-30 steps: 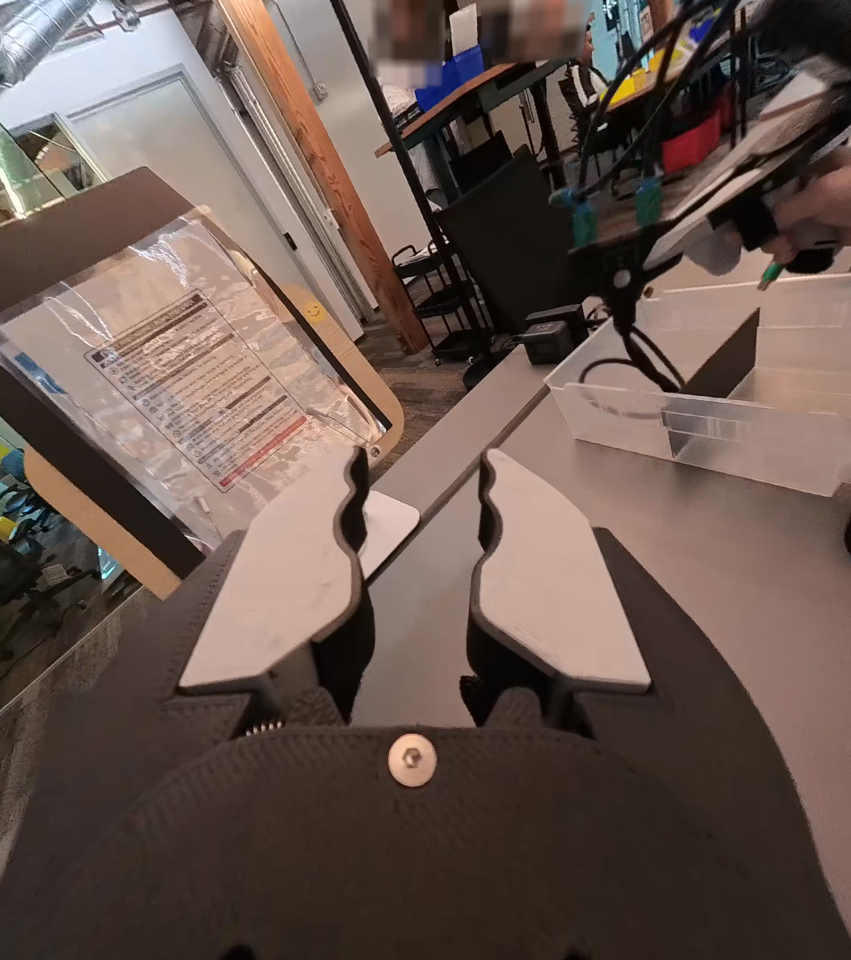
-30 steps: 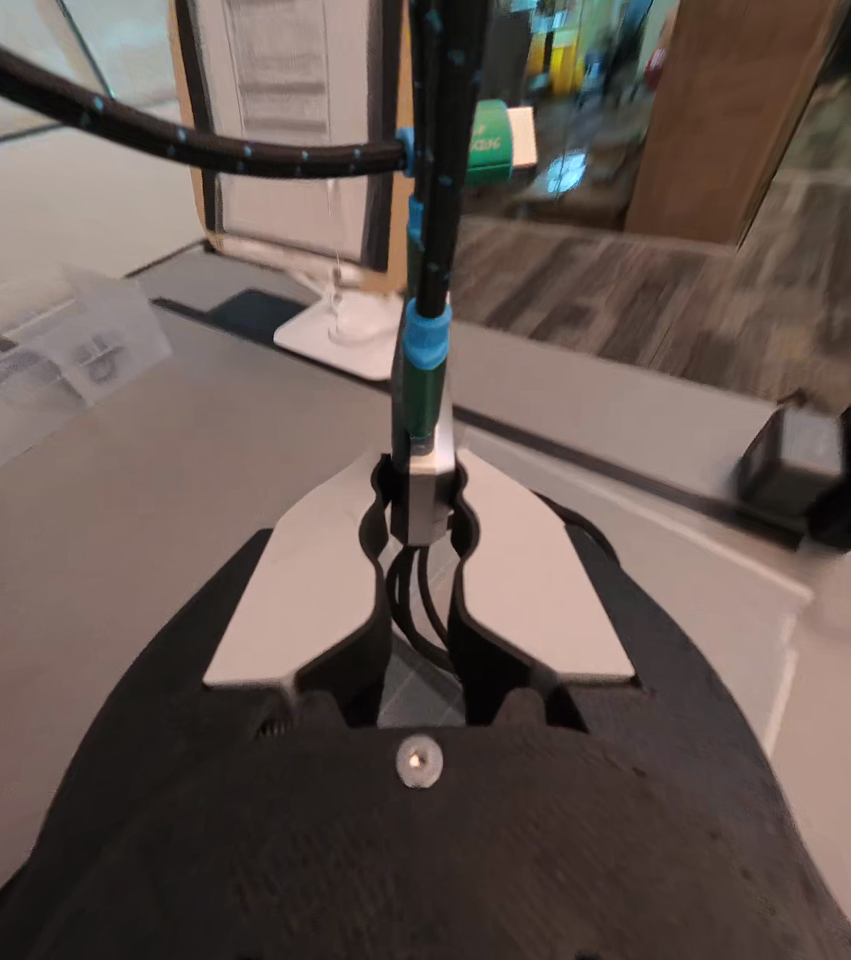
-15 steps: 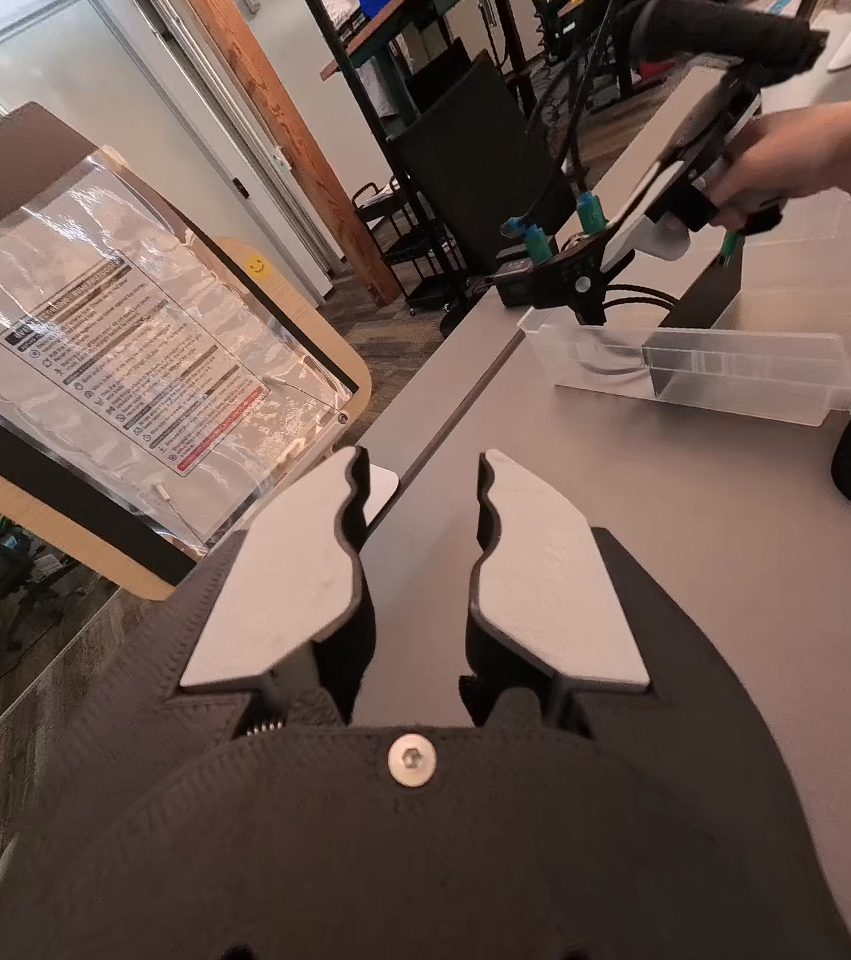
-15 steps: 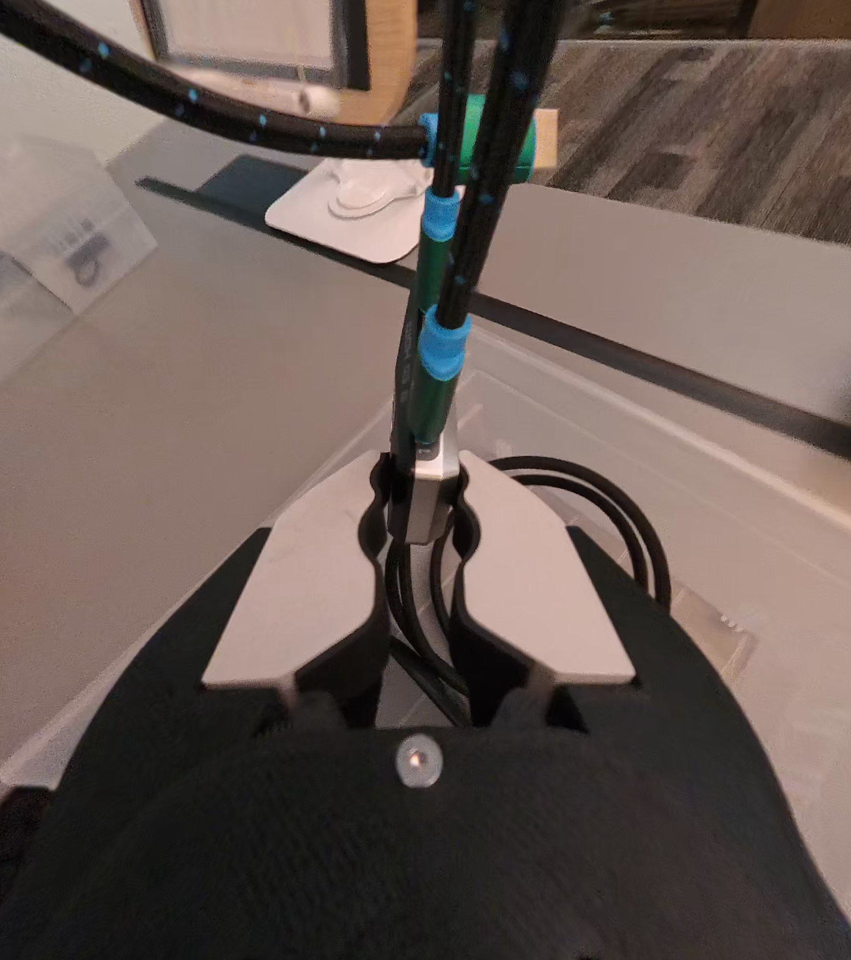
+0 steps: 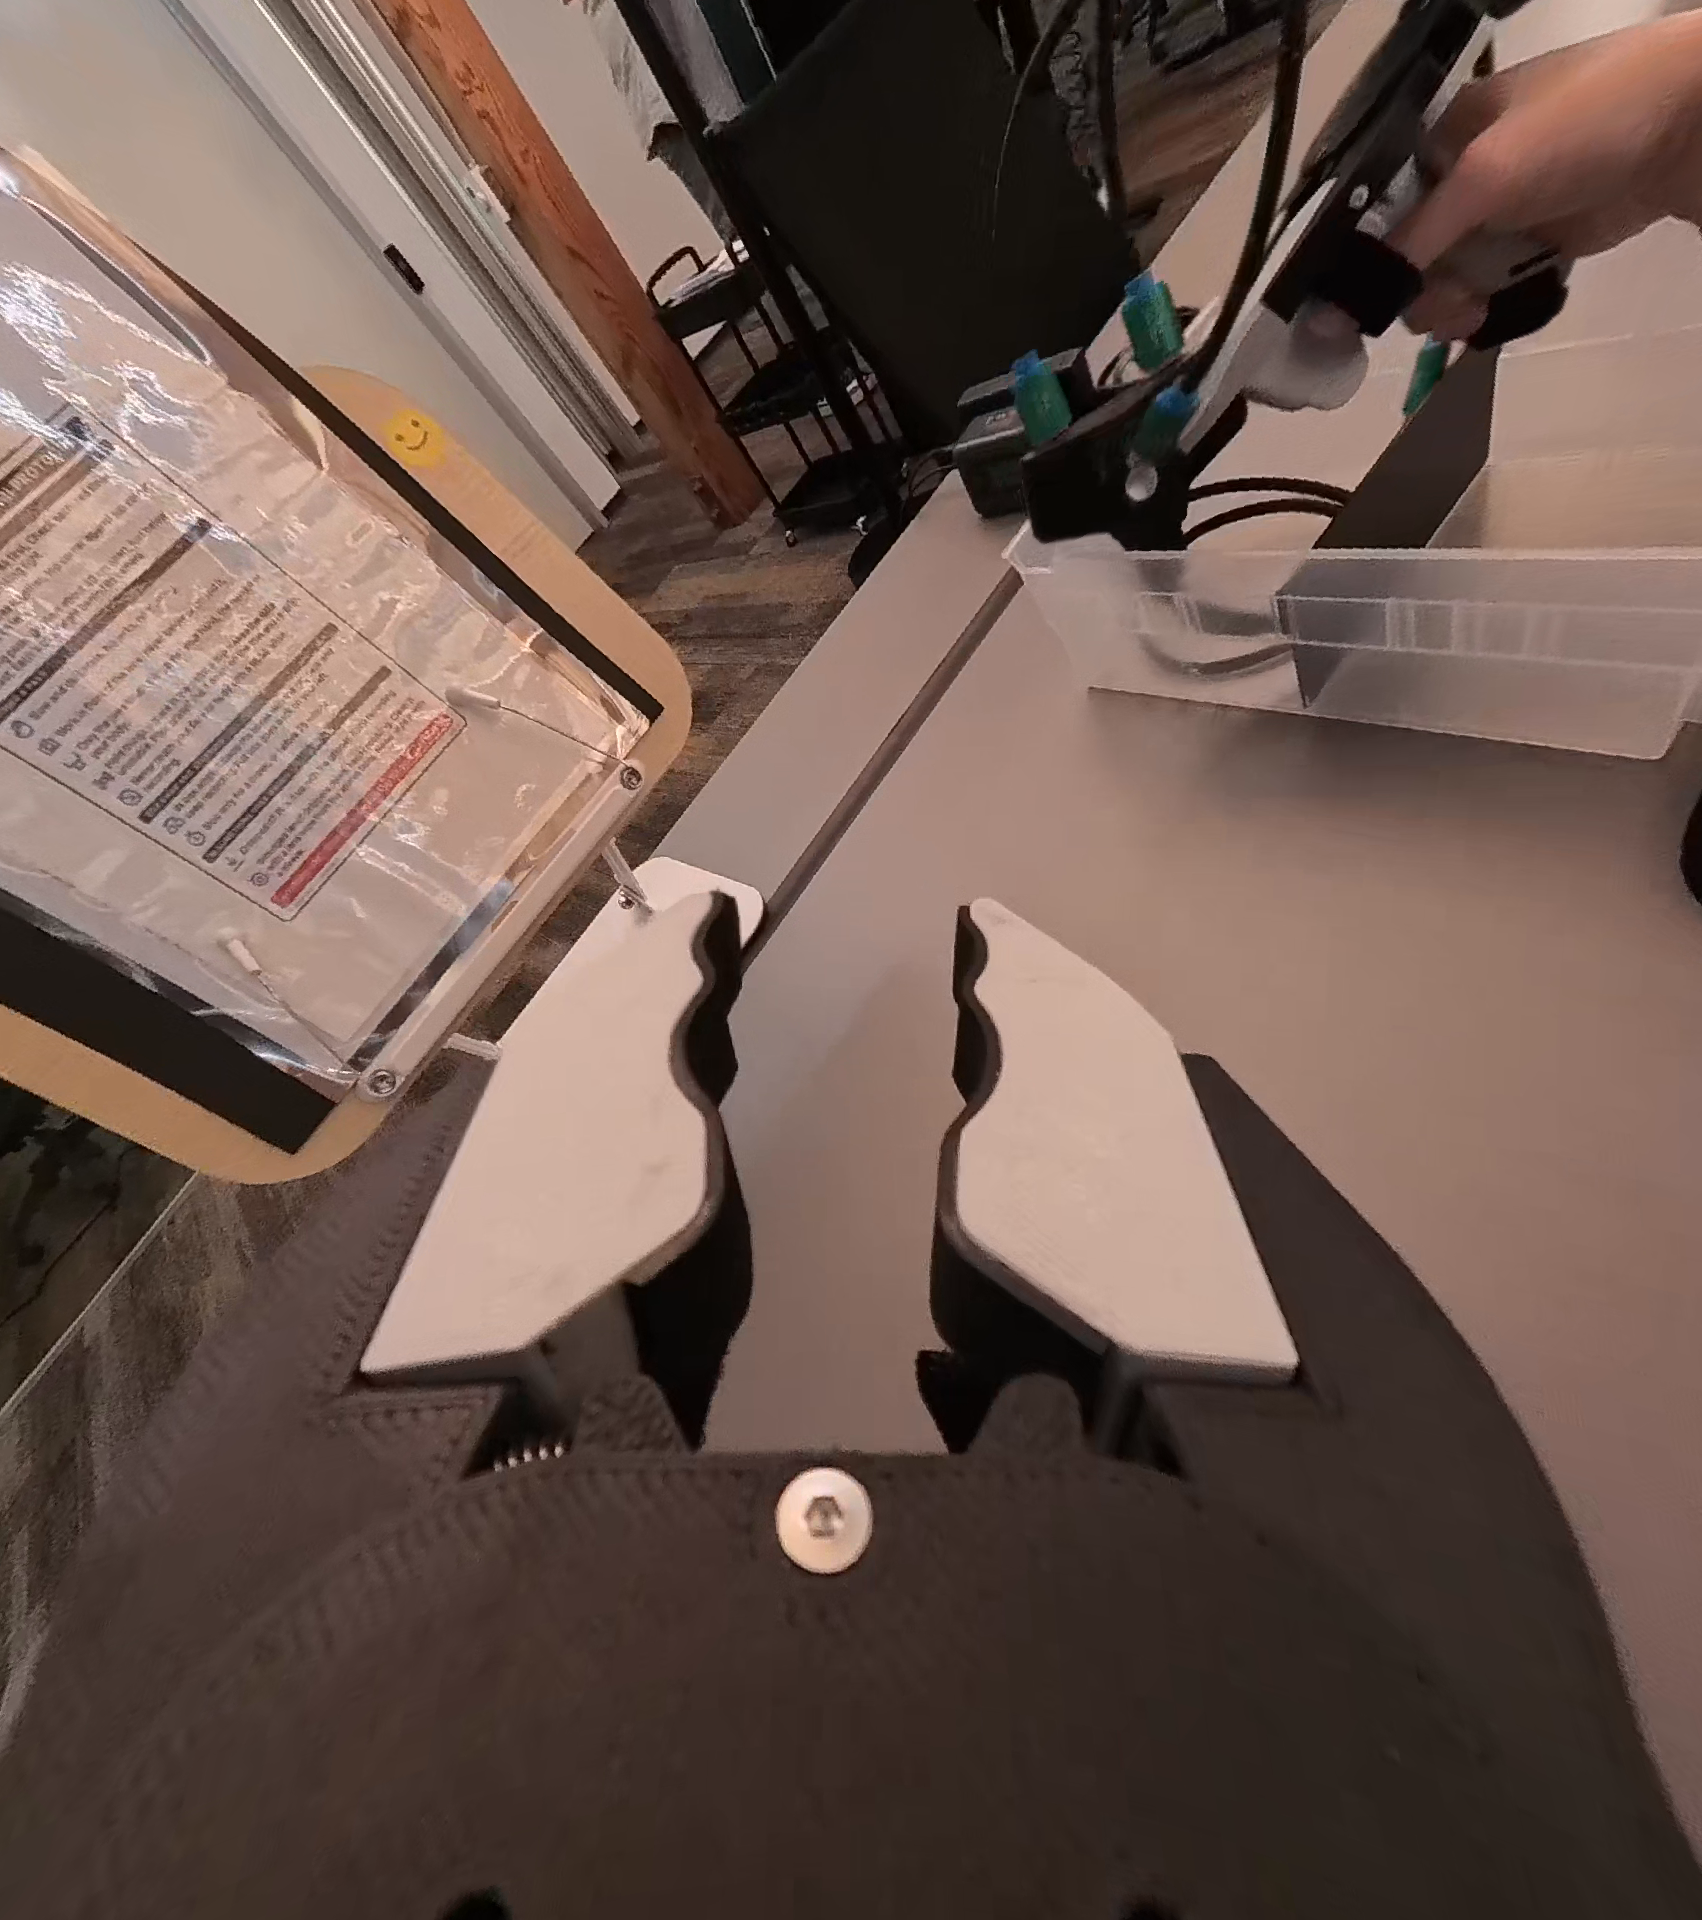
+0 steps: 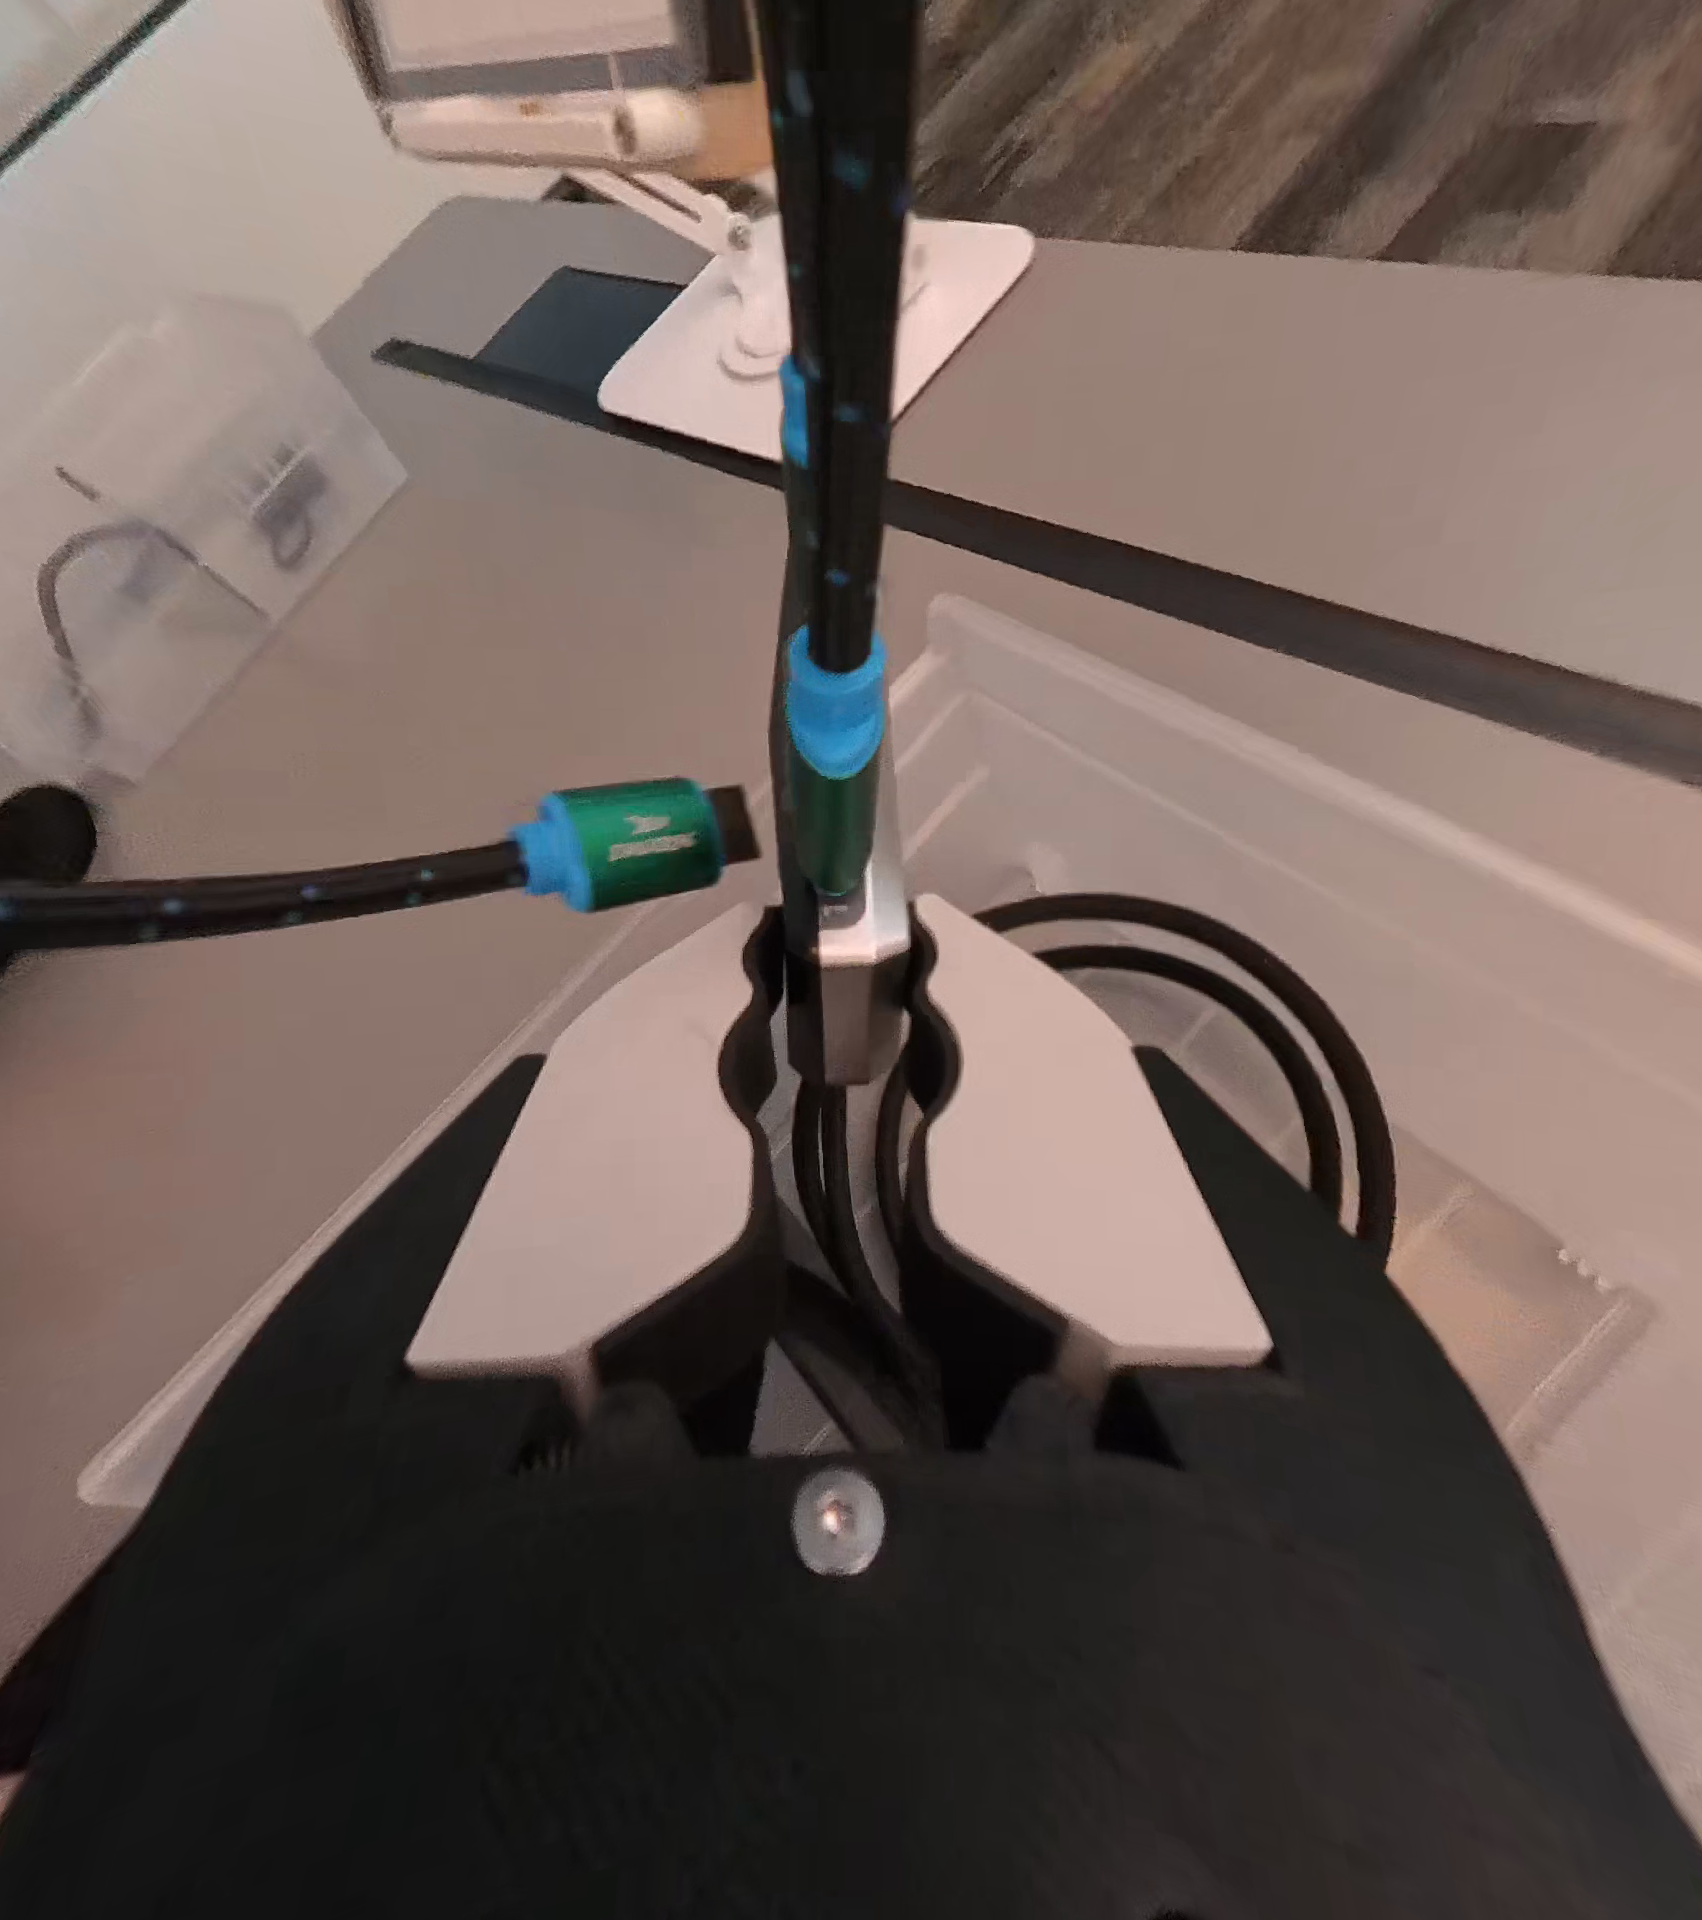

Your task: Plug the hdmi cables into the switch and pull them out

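1. Holding the switch [image 6: 852,997] in my right tool [image 6: 842,987]: its fingers are pinched on the small silver-grey metal body, which stands on its long axis running straight ahead along the fingers.
2. One braided black hdmi cable [image 6: 831,312] with a green metal shell and blue collar, the plugged connector [image 6: 831,800], sits seated in the far end of the switch; a second cable runs close alongside it, and I cannot tell whether that one is seated.
3. A loose connector [image 6: 634,844], same green shell, hangs just left of the switch, lying crosswise to it with its tip pointing toward the switch body but apart from it.
4. Thin smooth black leads trail from the near end of the switch back between the fingers.
5. Below lies a clear plastic bin [image 6: 1449,935] on the grey surface [image 6: 411,727], with coiled black cord inside.
6. My left tool [image 5: 842,997] is spread and empty, low over the surface, well apart from the switch, which lies ahead and to its right.
7. Judgement: pulling the seated plug calls for a draw along the switch's long axis; the left tool would have to cross over to do it.
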Action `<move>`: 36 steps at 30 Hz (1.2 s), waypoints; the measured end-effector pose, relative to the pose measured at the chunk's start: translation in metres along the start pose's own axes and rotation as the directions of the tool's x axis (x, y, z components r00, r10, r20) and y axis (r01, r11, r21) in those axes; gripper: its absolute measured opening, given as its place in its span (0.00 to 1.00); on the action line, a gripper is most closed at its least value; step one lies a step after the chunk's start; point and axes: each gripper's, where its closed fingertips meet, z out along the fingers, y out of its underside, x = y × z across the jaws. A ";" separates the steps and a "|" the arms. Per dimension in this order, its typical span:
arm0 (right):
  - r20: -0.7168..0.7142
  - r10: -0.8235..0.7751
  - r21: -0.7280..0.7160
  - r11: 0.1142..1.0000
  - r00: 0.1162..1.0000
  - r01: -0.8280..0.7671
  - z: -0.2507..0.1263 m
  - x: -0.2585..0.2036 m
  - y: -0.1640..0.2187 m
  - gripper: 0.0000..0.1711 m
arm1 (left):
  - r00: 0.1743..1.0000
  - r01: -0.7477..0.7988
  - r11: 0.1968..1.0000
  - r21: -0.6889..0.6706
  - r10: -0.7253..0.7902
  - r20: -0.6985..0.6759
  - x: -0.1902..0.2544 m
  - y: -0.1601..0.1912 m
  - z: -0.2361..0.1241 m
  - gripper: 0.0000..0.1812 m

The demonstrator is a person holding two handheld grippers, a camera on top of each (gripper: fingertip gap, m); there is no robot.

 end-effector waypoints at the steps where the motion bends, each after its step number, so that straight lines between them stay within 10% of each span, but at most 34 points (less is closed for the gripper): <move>1: -0.014 0.025 0.008 1.000 1.000 -0.025 -0.004 0.003 0.001 0.13 | 1.000 -0.002 1.000 -0.003 0.002 -0.001 0.001 0.000 0.001 0.22; 15: -0.178 0.060 -0.058 0.996 0.982 -0.072 -0.058 0.007 0.041 0.14 | 0.999 -0.038 0.999 -0.001 0.038 0.003 0.009 -0.005 -0.003 0.21; 22: -0.340 0.051 0.212 0.977 0.939 0.024 -0.104 0.019 -0.001 0.13 | 0.999 -0.051 0.999 -0.015 0.051 0.007 0.010 -0.003 -0.002 0.21; 28: -0.403 0.190 0.601 0.792 0.895 0.103 -0.152 0.023 -0.062 0.19 | 0.998 -0.061 0.997 -0.041 0.061 0.009 0.011 0.003 0.004 0.21; 31: -0.494 0.323 0.651 0.753 0.807 0.097 -0.162 0.045 -0.068 0.37 | 0.998 -0.069 0.996 -0.052 0.070 0.007 0.013 0.005 0.006 0.21; 36: -0.452 0.338 0.616 0.787 0.826 0.015 -0.121 0.056 -0.074 0.36 | 0.997 -0.080 0.994 -0.072 0.081 0.003 0.015 0.010 0.010 0.21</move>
